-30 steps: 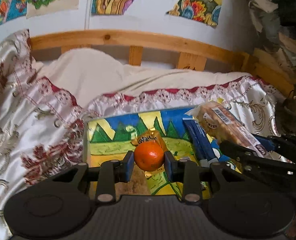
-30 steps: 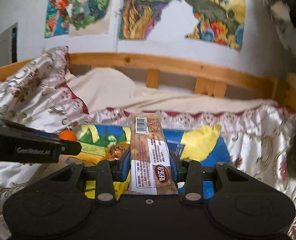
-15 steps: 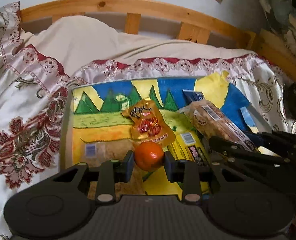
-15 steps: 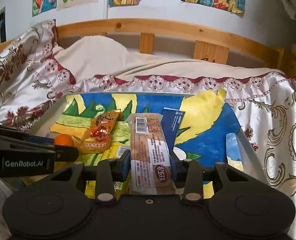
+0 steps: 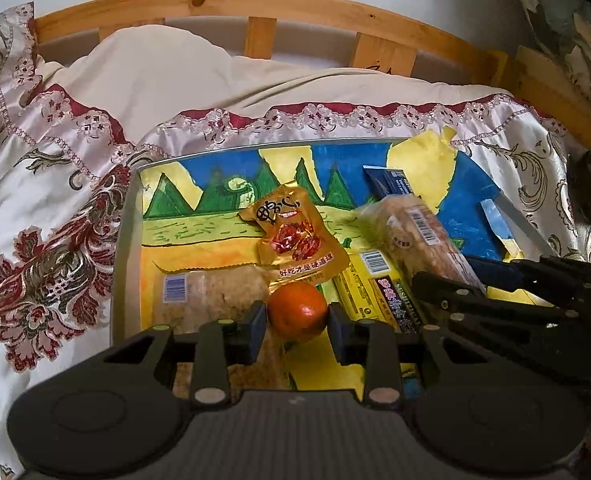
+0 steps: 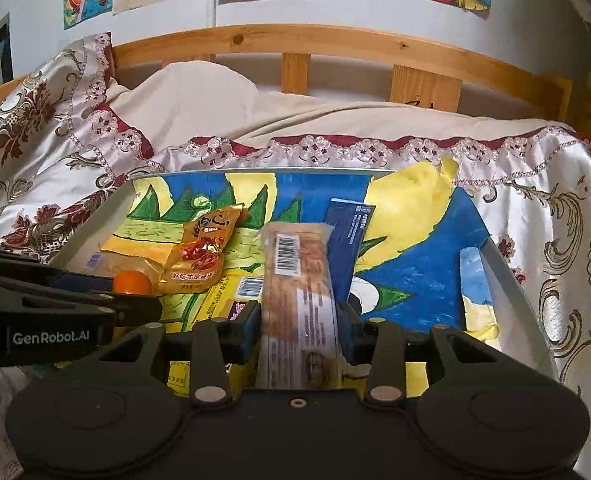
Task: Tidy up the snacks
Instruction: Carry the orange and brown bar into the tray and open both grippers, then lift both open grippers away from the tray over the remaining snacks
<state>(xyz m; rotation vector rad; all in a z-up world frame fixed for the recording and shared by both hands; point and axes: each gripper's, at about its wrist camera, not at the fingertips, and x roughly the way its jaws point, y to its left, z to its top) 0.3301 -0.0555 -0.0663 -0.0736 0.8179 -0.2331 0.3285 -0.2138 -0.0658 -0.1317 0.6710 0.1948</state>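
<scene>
Left tongs point(image 5: 297, 316) grip the orange point(image 5: 297, 311); right tongs point(image 6: 299, 316) clamp the biscuit pack point(image 6: 299, 292). Both have descended since a second ago, now low over the painted tray point(image 5: 125, 240) at lower centre of frame: release appears imminent.

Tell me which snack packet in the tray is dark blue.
The flat dark blue packet lying at the far right of the tray, beside the cracker pack that the right gripper holds; the others are golden, yellow or clear.
</scene>
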